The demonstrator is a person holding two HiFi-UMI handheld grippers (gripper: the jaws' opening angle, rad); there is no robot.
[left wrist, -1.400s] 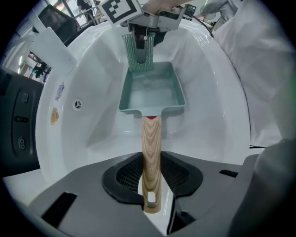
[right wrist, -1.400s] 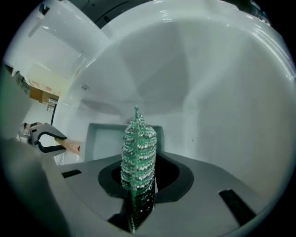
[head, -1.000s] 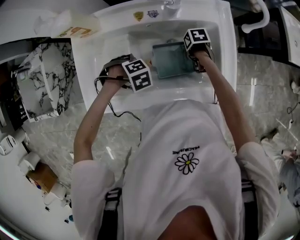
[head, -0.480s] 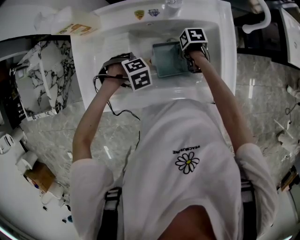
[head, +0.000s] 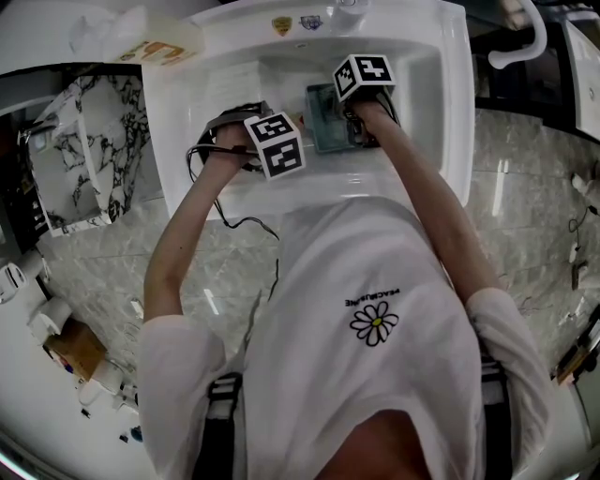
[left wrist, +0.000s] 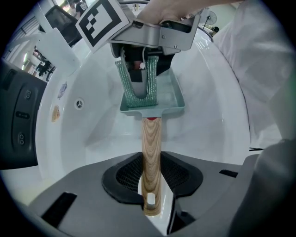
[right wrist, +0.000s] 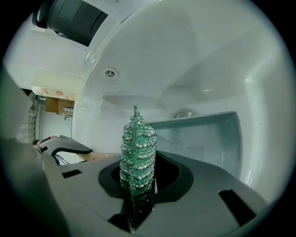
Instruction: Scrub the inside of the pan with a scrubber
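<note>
A teal rectangular pan lies in the white sink, its wooden handle pointing toward me. My left gripper points straight down and is shut on that handle near its end. My right gripper is shut on a glittery green mesh scrubber. It hangs tilted over the pan's left part, close to the handle end. In the left gripper view the scrubber reaches down into the pan, folded in a U. Whether it presses on the pan's floor I cannot tell.
The sink's curved walls ring the pan, with an overflow hole on the far wall. A faucet stands at the back rim. A carton and crumpled tissue lie on the counter at left. Cables trail by my left hand.
My right gripper has moved leftward across the pan with the scrubber, from the pan's right side to its left part. The left gripper and the pan have stayed put.
</note>
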